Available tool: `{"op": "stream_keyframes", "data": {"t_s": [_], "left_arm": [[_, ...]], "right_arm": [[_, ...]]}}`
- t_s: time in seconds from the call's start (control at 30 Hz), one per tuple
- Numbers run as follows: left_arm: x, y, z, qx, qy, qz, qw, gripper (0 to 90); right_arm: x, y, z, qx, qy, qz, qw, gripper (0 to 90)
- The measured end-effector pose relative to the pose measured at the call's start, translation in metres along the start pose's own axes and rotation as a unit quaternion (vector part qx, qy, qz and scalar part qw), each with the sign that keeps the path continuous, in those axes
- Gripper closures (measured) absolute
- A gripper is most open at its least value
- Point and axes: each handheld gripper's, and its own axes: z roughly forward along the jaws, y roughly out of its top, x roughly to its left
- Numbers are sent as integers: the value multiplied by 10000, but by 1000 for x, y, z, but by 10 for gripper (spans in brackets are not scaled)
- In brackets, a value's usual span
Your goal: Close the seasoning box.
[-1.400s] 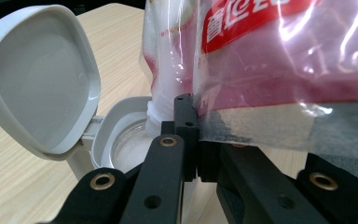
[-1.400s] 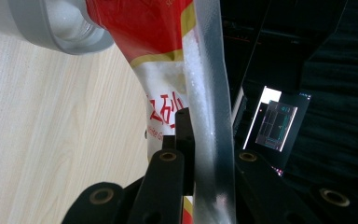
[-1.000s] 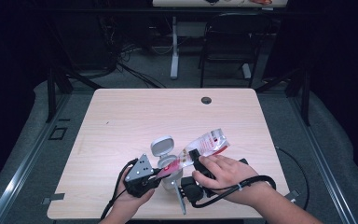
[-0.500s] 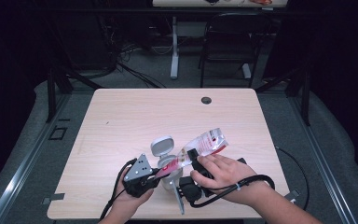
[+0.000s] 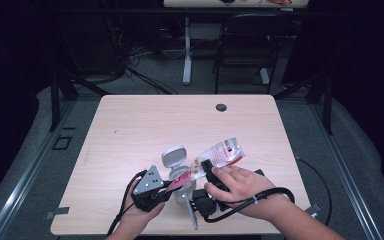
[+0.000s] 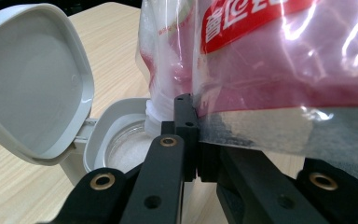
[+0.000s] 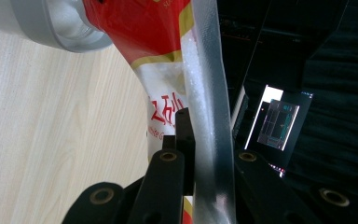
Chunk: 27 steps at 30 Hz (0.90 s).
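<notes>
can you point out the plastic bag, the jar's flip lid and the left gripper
plastic bag (image 6: 270, 60), left gripper view, its clear red-printed side
flip lid (image 6: 32, 84), left gripper view, inner face of the open grey lid
left gripper (image 5: 167, 186), high view, between its fingertips at the bag's lower end

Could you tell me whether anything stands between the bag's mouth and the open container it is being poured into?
Nothing visible does. The lid is flipped back to one side, and the bag, clamped by both grippers, has its lower corner right at the container opening.
</notes>
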Motion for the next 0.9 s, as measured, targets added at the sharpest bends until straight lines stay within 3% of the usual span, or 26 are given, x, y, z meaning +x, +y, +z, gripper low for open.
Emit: {"op": "stream_keyframes", "data": {"t_s": [0.5,0.9], "left_arm": [[0,5,1,-29,50,-1,10000,900],[-1,9,8,-28,38,-27,10000,900]], "right_arm": [[4,-8,-2,33,30,183,9998,869],[16,-22,-1,-50,115,620,9980,870]]}}
